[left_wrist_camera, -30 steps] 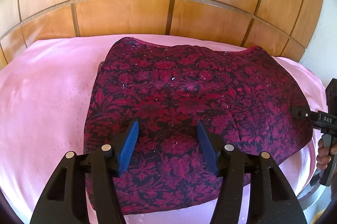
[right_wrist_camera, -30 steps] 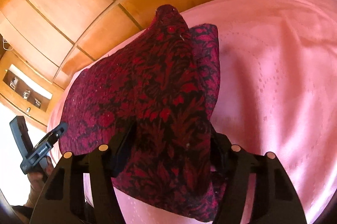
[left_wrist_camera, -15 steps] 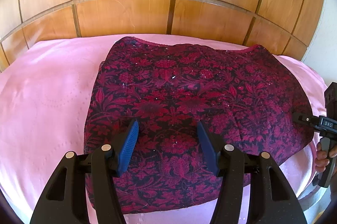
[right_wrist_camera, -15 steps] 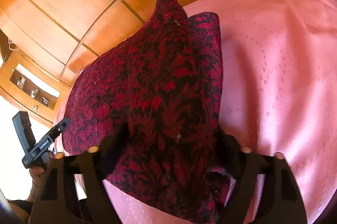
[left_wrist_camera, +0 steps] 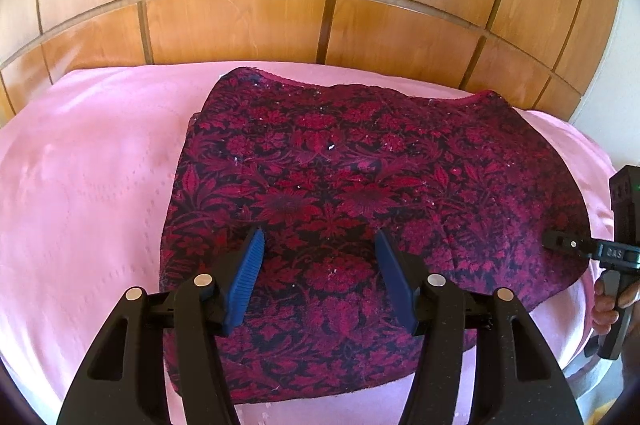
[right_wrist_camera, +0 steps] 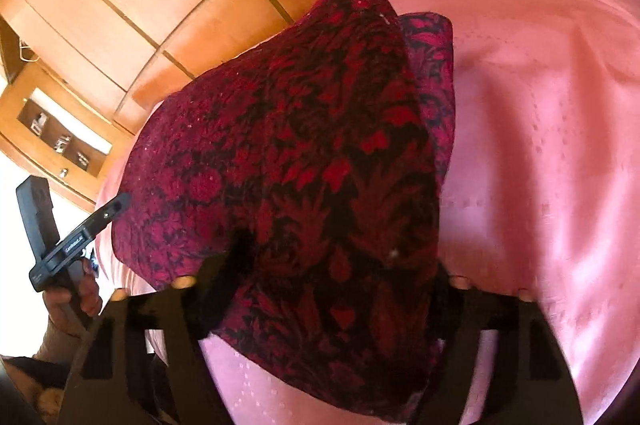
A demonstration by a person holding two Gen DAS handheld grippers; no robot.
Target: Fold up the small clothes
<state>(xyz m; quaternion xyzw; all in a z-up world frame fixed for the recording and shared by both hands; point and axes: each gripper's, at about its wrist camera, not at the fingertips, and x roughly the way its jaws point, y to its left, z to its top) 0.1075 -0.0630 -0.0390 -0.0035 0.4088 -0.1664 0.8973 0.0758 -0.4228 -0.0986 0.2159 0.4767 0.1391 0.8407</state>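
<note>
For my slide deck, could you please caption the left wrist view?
Left gripper poised open over a red floral garment spread on a pink sheet.

Bare pink sheet (left_wrist_camera: 88, 185) wide beside the red garment (left_wrist_camera: 340, 165); wooden headboard (left_wrist_camera: 240, 21) close behind.

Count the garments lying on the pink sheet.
1: a red floral garment spread on the pink sheet, its right end between the right gripper's fingers. Others may be hidden beneath.
</note>
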